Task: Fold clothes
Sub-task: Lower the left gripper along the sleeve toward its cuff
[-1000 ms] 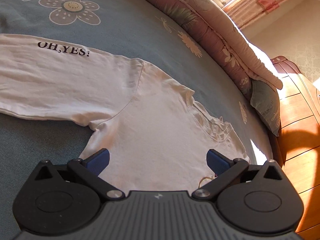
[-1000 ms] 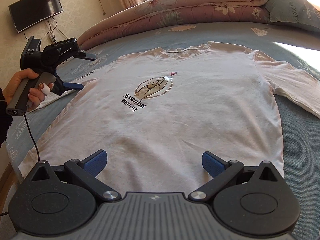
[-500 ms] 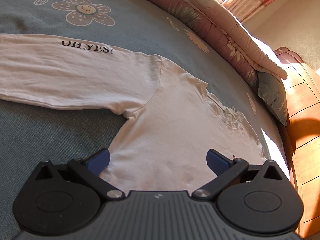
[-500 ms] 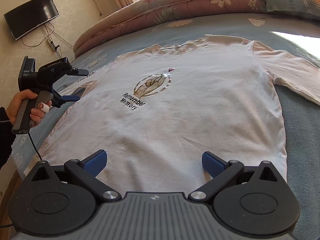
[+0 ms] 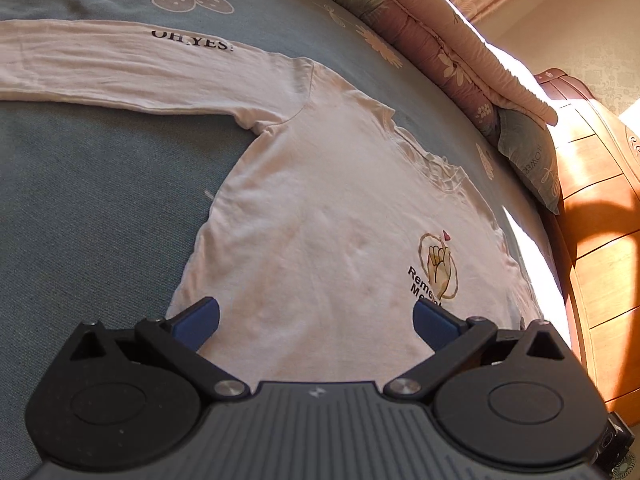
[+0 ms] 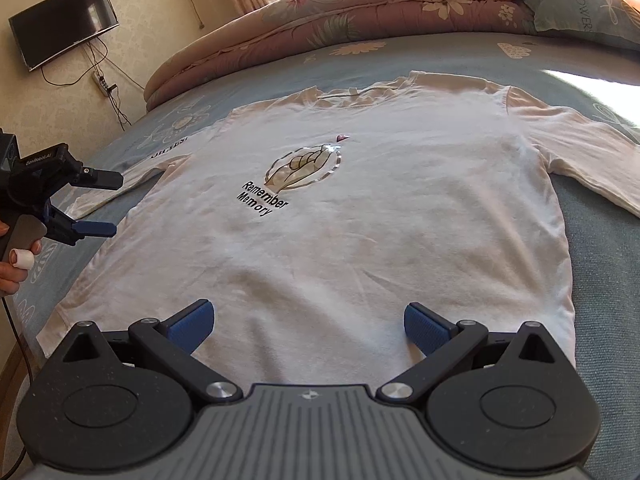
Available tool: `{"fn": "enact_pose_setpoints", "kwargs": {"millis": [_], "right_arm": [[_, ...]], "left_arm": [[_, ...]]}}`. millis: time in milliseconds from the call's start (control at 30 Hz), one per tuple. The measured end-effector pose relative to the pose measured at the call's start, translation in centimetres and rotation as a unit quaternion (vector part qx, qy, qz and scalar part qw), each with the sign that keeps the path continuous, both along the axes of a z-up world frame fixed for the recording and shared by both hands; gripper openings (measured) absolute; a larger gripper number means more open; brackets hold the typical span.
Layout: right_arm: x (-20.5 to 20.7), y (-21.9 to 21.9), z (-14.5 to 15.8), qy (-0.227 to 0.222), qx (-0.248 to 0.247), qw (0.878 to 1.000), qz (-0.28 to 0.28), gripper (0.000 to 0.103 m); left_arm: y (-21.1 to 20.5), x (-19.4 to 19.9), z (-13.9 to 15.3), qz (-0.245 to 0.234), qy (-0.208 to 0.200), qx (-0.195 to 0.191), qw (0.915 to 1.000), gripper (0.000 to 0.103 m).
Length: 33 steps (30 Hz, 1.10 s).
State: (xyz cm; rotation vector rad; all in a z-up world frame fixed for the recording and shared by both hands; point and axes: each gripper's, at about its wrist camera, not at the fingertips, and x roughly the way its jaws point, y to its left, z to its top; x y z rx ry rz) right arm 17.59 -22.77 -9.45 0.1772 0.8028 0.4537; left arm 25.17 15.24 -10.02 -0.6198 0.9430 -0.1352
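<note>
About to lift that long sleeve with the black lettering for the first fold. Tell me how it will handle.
The white long-sleeved cotton shirt lies flat with soft wrinkles, so its lettered sleeve will probably droop limply from one pinch. It looks thin, likely light. On the blue bedsheet it may drag and bunch rather than slide. The left gripper is open beside it.

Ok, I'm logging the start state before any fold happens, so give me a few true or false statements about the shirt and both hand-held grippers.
1. The white shirt lies spread flat, print up, on the blue bedsheet. True.
2. The left hand-held gripper is shut on the sleeve. False: it is open, holding nothing.
3. The right hand-held gripper is open. True.
4. The sleeve with "OH,YES!" is folded over the chest. False: it lies stretched out sideways.
5. A television hangs on the wall. True.
</note>
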Motion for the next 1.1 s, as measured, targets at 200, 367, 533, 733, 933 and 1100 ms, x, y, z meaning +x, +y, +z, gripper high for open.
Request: {"fn": "enact_pose_setpoints", "kwargs": {"millis": [200,367,533,733,933,1100], "right_arm": [[0.0,0.5,-0.1,-0.007,-0.02,1.0,0.003,0.103],[-0.3,1.1,-0.2,-0.016,-0.041,0.999,0.009,0.103],[-0.8,2.0,-0.4,-0.027,-0.082,0.996,0.021,0.103],[-1.3,3.2,-0.6,-0.036,-0.135,0.99,0.032,0.103],[-1.3,3.2,-0.5,-0.034,-0.142,0.988,0.038,0.103],[-1.3,3.3,-0.6,-0.035,-0.148,0.987,0.043,0.103]], "left_arm": [[-1.2,-3.1,0.0,-0.02,0.005,0.007,0.9998,0.102],[-3.1,-4.9,-0.6,-0.042,-0.006,0.025,0.9988,0.102],[-2.4,-5.1,0.3,-0.032,0.005,0.013,0.9994,0.102],[2.6,-3.1,4.4,0.027,-0.023,0.044,0.9984,0.102],[10.3,1.5,7.2,0.112,-0.032,0.109,0.9872,0.102],[14.7,5.5,6.2,0.156,-0.013,0.128,0.9793,0.102]]}}
